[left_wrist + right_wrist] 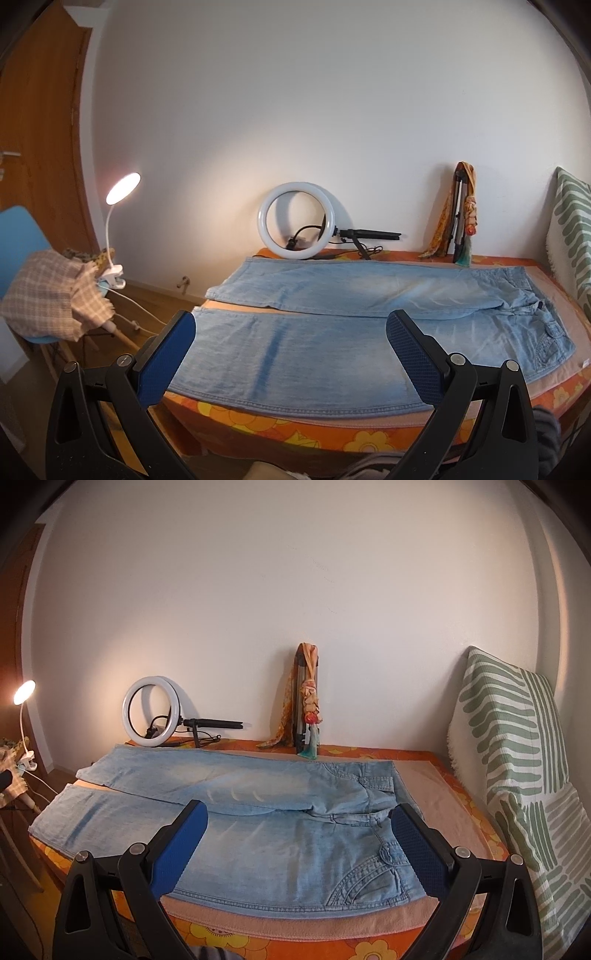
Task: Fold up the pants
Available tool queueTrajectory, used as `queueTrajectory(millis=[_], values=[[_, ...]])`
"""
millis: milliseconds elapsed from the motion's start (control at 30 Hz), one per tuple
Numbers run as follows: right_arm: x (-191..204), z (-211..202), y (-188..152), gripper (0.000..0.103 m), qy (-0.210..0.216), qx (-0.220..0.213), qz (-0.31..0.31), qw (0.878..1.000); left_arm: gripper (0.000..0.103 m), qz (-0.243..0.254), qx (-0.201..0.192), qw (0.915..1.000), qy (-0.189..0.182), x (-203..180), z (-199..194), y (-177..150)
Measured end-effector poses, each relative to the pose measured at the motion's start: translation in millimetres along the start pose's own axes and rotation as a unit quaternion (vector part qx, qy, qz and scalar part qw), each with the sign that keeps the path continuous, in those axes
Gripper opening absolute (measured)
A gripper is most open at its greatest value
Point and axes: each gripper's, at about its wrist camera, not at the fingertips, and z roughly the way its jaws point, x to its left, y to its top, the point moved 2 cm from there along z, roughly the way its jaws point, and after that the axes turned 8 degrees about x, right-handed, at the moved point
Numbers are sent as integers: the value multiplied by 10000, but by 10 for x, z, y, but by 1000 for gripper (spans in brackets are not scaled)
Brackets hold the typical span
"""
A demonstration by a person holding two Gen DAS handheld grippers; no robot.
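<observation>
- The pants (369, 314), light blue denim, lie spread flat on a bed (280, 424) with an orange flowered cover; legs point left, waist to the right.
- The two legs lie slightly apart near the hems, with a strip of cover showing between them.
- The left gripper (291, 350) hovers at the near edge over the lower leg, its blue-padded jaws wide apart and holding nothing.
- The right gripper (299, 834) hovers over the waist and pocket area, jaws likewise spread and empty.
- A ring light (152, 716) leans on the wall at the far side of the bed, beside a folded tripod (308, 709) draped with a scarf.
- A green-striped pillow (517, 775) stands at the right.
- A lit clip lamp (122, 192) sits left, near a plaid cloth (55, 295).
- No readable writing or brand shows anywhere.
</observation>
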Motion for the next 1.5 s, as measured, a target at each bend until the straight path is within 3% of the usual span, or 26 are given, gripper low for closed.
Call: queueTrajectory(millis=[233,467,733,900,1067,1233,1500], values=[[101,113,330,101,197,-59,-532,9984,103,-74,225,9997,-64,189,220,105],[206,479,706,101,364,-16,-1031,9940,103,-63,508,9987,12,466,693,279],[232,1393,1184,101,938,404,-1126,9884,103,264,848,9960,120,506,1347,581],[290,2085,1394,100,1205,698,-1355,9809,102,226,1259,9916,-180,484,1832,754],[295,2797,1441,92,1482,1160,-1478,9709,97,93,1607,9865,-299,432,2347,856],[381,3284,1357,88,1706,1246,-1747,9617,97,49,1815,9827,-375,342,2775,897],[678,4082,1186,77,2056,1740,-2128,9392,95,82,2147,9757,-426,171,3381,807]])
